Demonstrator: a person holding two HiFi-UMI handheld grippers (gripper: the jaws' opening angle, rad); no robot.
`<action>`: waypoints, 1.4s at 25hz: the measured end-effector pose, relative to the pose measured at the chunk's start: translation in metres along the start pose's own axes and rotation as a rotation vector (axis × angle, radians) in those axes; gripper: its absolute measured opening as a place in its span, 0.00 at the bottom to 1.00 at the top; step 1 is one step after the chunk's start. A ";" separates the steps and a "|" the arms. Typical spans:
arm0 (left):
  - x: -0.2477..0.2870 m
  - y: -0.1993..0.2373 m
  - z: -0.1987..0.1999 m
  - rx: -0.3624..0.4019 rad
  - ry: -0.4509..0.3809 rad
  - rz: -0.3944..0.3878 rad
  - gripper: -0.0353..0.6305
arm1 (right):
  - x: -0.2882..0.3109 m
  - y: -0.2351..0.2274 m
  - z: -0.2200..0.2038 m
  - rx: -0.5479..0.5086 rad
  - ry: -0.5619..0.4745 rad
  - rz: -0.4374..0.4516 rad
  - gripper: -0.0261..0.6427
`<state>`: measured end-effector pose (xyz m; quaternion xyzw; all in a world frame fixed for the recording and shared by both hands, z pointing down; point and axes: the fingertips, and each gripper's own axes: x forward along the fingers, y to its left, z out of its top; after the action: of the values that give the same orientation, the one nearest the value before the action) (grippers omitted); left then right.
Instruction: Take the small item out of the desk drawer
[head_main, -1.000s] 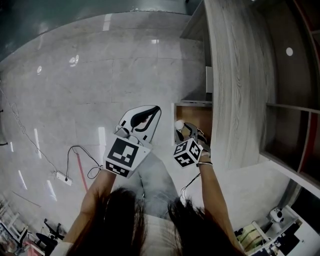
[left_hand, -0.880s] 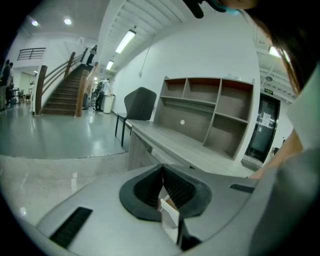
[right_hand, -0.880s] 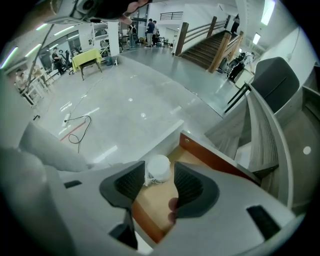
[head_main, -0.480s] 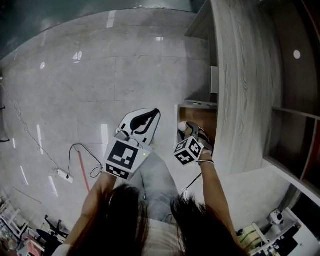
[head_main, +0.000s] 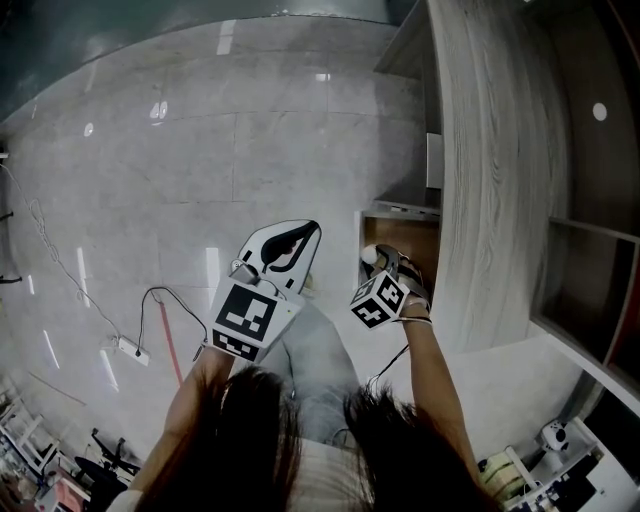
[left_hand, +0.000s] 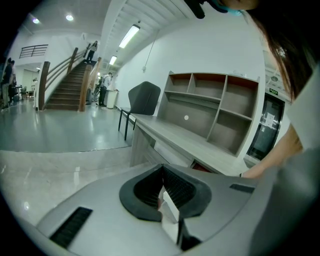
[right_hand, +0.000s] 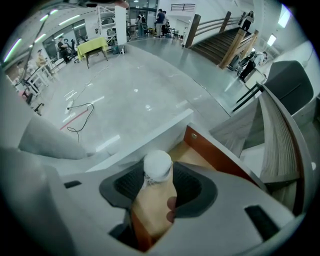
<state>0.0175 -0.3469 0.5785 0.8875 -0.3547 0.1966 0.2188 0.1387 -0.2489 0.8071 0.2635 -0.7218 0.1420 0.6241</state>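
Observation:
The desk drawer (head_main: 398, 228) stands pulled open under the grey wooden desk top (head_main: 475, 170); its tan wooden floor (right_hand: 186, 154) shows in the right gripper view. My right gripper (head_main: 378, 262) points steeply down into it. Its jaws have just been opening and stand wide. Between them sits the small item (right_hand: 158, 166), white and rounded on top. Tan shows below that top, and I cannot tell whether it is the item's body or the drawer floor. The pads do not visibly press on it. My left gripper (head_main: 296, 236) hangs left of the drawer, over the floor, jaws together.
The drawer's reddish side wall (right_hand: 220, 156) and pale front panel (right_hand: 150, 135) frame the right gripper. A shelf unit (left_hand: 212, 107) stands on the desk, a dark chair (left_hand: 142, 100) behind it. A cable and power strip (head_main: 130, 348) lie on the pale tiled floor at left.
The right gripper has sunk a little toward the drawer, with the white item still at its tips. The left gripper has barely shifted.

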 end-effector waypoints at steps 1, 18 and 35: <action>0.000 0.000 -0.001 0.000 0.002 0.001 0.08 | 0.002 0.001 -0.001 -0.016 0.008 -0.001 0.31; -0.010 -0.010 -0.003 0.003 0.001 0.003 0.08 | -0.004 0.002 0.003 0.013 -0.021 -0.040 0.28; -0.052 -0.038 -0.005 0.063 -0.016 -0.014 0.08 | -0.053 0.003 0.010 0.147 -0.092 -0.145 0.28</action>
<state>0.0085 -0.2916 0.5468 0.8980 -0.3440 0.1989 0.1891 0.1330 -0.2408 0.7539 0.3662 -0.7164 0.1370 0.5779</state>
